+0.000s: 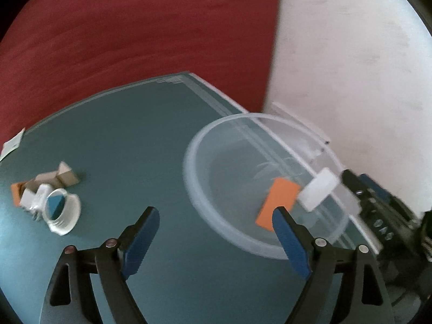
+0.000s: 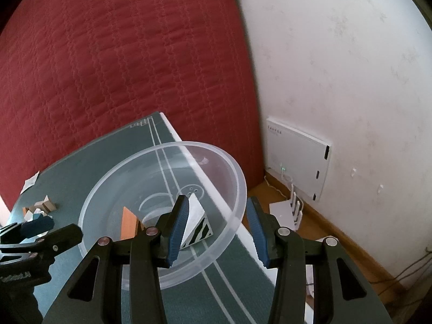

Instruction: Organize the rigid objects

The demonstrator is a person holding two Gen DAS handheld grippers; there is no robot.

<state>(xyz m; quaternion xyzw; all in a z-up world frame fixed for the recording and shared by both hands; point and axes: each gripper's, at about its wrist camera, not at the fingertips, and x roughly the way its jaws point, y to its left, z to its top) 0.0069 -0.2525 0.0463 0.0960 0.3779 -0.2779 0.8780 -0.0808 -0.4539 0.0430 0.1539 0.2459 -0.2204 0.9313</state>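
While both grippers, left (image 1: 216,224) and right (image 2: 217,216), hang open and empty over the clear bowl (image 2: 237,178) already holding an orange block (image 1: 278,202) and a white piece (image 2: 195,216), next pick likely comes from the pile (image 1: 46,191)

Soft, even daylight, no hard glare. Left wrist view motion-blurred: clear bowl (image 1: 266,186) rim and white block (image 1: 318,193) smeared. Right wrist view sharp; quilt (image 2: 121,62) stitching crisp. Faint shadow beside wooden blocks (image 1: 66,176). Fisheye bends counter (image 1: 140,124) edges; dark vignette in the corners.

Both wrist views above shared bowl (image 1: 266,186)
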